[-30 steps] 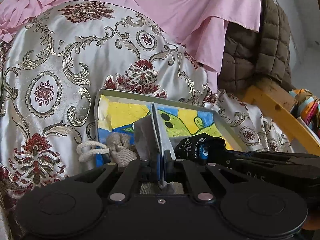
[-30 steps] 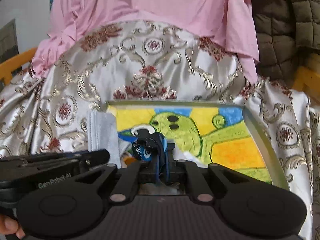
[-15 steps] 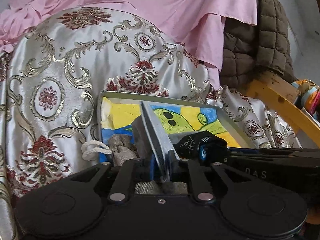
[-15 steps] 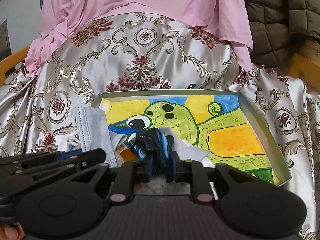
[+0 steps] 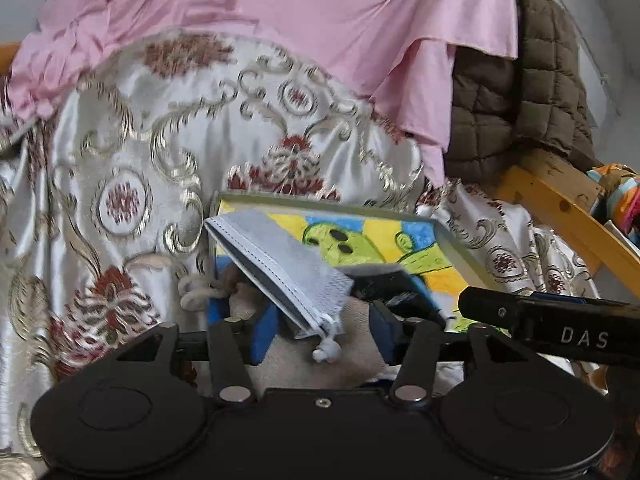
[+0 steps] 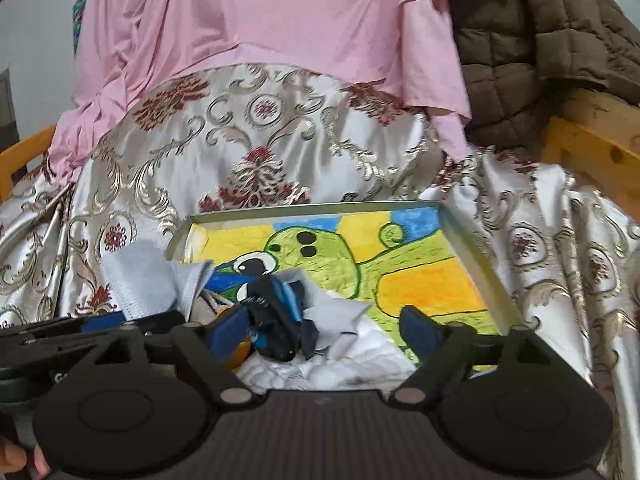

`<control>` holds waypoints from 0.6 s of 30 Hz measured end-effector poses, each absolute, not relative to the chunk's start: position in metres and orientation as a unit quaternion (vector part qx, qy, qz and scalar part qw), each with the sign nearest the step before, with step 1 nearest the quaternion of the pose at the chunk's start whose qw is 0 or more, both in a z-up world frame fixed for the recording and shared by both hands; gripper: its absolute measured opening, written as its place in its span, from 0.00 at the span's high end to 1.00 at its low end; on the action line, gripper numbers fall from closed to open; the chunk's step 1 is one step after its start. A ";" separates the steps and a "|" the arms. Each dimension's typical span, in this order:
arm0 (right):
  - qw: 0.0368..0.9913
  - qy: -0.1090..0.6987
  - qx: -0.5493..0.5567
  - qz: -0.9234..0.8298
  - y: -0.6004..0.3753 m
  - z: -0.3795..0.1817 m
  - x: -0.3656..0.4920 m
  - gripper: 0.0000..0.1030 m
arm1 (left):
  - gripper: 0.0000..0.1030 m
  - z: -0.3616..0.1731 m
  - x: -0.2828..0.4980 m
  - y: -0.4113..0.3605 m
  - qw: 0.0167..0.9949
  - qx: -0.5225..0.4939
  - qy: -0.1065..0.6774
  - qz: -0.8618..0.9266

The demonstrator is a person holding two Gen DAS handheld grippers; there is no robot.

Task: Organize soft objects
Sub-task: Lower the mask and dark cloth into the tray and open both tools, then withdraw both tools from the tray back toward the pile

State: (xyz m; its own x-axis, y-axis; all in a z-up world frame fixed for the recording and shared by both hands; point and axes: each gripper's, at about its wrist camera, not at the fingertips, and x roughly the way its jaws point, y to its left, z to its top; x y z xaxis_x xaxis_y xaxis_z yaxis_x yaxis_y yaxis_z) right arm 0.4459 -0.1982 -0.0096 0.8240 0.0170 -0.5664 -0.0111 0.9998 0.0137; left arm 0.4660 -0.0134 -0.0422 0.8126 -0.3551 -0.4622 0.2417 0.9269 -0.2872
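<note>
Two soft bits are the story here: a grey face mask (image 5: 280,268) folded flat, tipping over at the near-left corner of the tray (image 5: 452,240), and a dark cloth bundle (image 6: 276,320) lying further along the tray's near edge, beside a rumpled white cloth (image 6: 352,356). Both look feather-light and floppy, so they'll sag wherever you pinch them; I'd take the mask by its stitched edge or the knotted ear loop, and the bundle around its thickest part.

Left gripper (image 5: 324,328) has just been opening, jaws about half apart, with the mask leaning loose between them and neither pad pressing on it. Right gripper (image 6: 324,328) has just been opening too and stands wide, the dark bundle sitting just inside its left pad, not squeezed.

Under the mask, at the same tray corner, there's a beige drawstring pouch (image 5: 248,300). Tray rim is low, so lifting out is easy, and its far and right parts are bare. Around the tray, the shiny patterned cloth (image 5: 132,168) looks slippery.
</note>
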 end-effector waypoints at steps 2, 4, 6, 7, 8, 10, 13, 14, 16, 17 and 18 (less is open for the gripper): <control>0.957 0.290 0.014 0.007 -0.203 -0.004 0.438 0.10 | 0.42 -0.032 0.455 -0.014 0.950 -0.101 0.254 -0.154; 0.960 0.278 0.021 0.009 -0.208 0.004 0.427 0.07 | 0.37 -0.023 0.445 -0.013 0.952 -0.101 0.248 -0.148; 0.964 0.266 0.024 0.011 -0.212 0.012 0.415 0.05 | 0.35 -0.012 0.435 -0.011 0.954 -0.100 0.244 -0.141; 0.966 0.259 0.026 0.011 -0.214 0.017 0.408 0.03 | 0.33 -0.006 0.430 -0.011 0.956 -0.098 0.240 -0.139; 0.967 0.253 0.027 0.012 -0.216 0.022 0.402 0.02 | 0.33 0.000 0.424 -0.010 0.958 -0.094 0.236 -0.135; 0.970 0.240 0.027 0.014 -0.221 0.032 0.387 0.01 | 0.28 0.013 0.411 -0.010 0.961 -0.091 0.224 -0.131; 0.976 0.218 0.022 0.017 -0.226 0.046 0.363 0.00 | 0.24 0.030 0.385 -0.012 0.965 -0.094 0.209 -0.130; 0.977 0.213 0.020 0.018 -0.226 0.050 0.355 0.00 | 0.24 0.037 0.373 -0.013 0.966 -0.093 0.202 -0.131; 0.979 0.203 0.019 0.019 -0.229 0.058 0.339 0.00 | 0.20 0.046 0.350 -0.014 0.969 -0.087 0.189 -0.130; 0.980 0.197 0.020 0.019 -0.230 0.061 0.330 0.00 | 0.18 0.049 0.338 -0.014 0.971 -0.085 0.183 -0.129; 0.981 0.191 0.021 0.020 -0.231 0.064 0.322 0.00 | 0.15 0.053 0.327 -0.013 0.972 -0.081 0.178 -0.127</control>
State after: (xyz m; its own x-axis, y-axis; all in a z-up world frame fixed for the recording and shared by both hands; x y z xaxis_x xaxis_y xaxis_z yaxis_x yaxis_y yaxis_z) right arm 0.3216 -0.2308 0.0645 0.9259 0.0483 -0.3746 -0.0319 0.9982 0.0499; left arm 0.3269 -0.0132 0.0526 0.9046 -0.2763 -0.3246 0.2184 0.9544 -0.2036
